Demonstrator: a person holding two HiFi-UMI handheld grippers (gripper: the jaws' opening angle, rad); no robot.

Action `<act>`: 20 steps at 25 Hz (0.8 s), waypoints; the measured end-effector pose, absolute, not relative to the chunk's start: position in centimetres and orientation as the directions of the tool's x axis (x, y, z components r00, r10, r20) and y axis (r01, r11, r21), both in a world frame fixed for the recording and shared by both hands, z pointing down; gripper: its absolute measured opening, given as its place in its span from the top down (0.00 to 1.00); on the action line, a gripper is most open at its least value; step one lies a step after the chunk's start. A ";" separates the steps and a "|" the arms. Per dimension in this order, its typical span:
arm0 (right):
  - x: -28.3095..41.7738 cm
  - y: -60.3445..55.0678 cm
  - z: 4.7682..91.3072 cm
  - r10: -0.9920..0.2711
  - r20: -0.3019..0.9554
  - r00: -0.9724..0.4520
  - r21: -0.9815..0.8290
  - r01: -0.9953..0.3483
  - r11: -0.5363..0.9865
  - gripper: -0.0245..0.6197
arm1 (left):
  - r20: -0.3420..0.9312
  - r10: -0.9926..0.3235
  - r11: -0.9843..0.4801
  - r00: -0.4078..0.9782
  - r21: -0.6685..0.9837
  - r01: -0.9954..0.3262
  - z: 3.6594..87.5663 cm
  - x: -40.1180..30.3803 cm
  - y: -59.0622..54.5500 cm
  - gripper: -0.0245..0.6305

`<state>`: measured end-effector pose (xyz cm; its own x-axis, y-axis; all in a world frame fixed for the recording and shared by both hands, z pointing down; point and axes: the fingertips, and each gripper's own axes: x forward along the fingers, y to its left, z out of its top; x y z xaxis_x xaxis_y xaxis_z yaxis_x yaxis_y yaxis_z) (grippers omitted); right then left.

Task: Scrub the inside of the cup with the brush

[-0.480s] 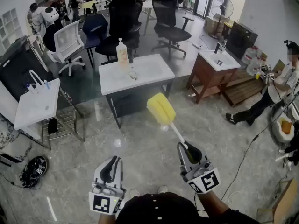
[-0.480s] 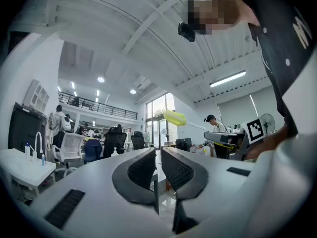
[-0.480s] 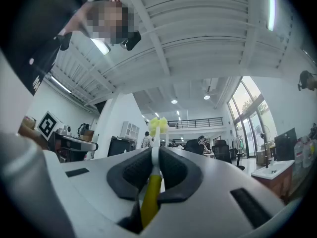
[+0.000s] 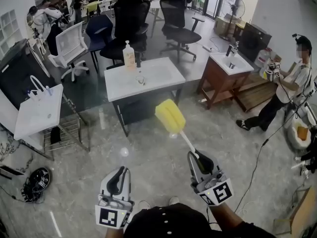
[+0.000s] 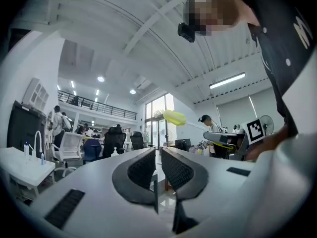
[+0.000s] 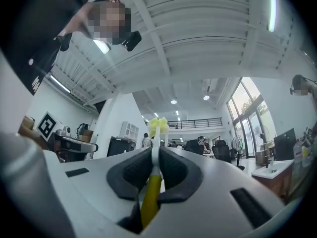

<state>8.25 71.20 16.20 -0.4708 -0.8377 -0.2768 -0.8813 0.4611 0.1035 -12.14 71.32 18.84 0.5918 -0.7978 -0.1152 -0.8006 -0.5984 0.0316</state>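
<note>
My right gripper (image 4: 197, 158) is shut on the handle of a brush (image 4: 170, 116) with a yellow sponge head, which points up and forward over the floor. In the right gripper view the brush (image 6: 158, 125) runs straight out between the pads of my right gripper (image 6: 154, 151). My left gripper (image 4: 119, 178) hangs beside it, shut with nothing between its jaws; from my left gripper (image 5: 157, 152) the brush (image 5: 174, 117) shows off to the right. A small clear cup (image 4: 141, 80) stands on the white table (image 4: 161, 73), well ahead of both grippers.
A soap bottle (image 4: 129, 55) stands at the table's back left. Office chairs (image 4: 176, 19) are behind it, a wooden sink cabinet (image 4: 225, 78) to the right, a small white side table (image 4: 39, 114) to the left. A person (image 4: 285, 90) stands far right, with cables across the floor.
Both grippers and the brush have stayed put. The person at the far right has shifted a little and raised their hands.
</note>
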 end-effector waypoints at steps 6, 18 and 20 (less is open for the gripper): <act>5.6 70.8 16.5 -0.849 -0.276 -0.450 0.084 -0.891 0.445 0.89 | -0.093 -0.787 -0.614 0.610 0.032 -0.788 19.3 -14.9 71.1 0.89; 1.7 69.5 17.9 -0.875 -0.253 -0.414 0.052 -0.909 0.415 0.89 | -0.070 -0.772 -0.635 0.632 0.052 -0.771 21.2 -19.4 69.5 0.89; 1.5 68.6 17.9 -0.874 -0.252 -0.417 0.057 -0.907 0.416 0.89 | -0.071 -0.773 -0.634 0.630 0.055 -0.771 21.3 -19.5 68.6 0.89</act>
<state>1.49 68.56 17.90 -0.4165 -0.8735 -0.2520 -0.9074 0.4164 0.0566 -19.48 68.61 21.33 0.6304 -0.7730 -0.0714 -0.7713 -0.6341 0.0550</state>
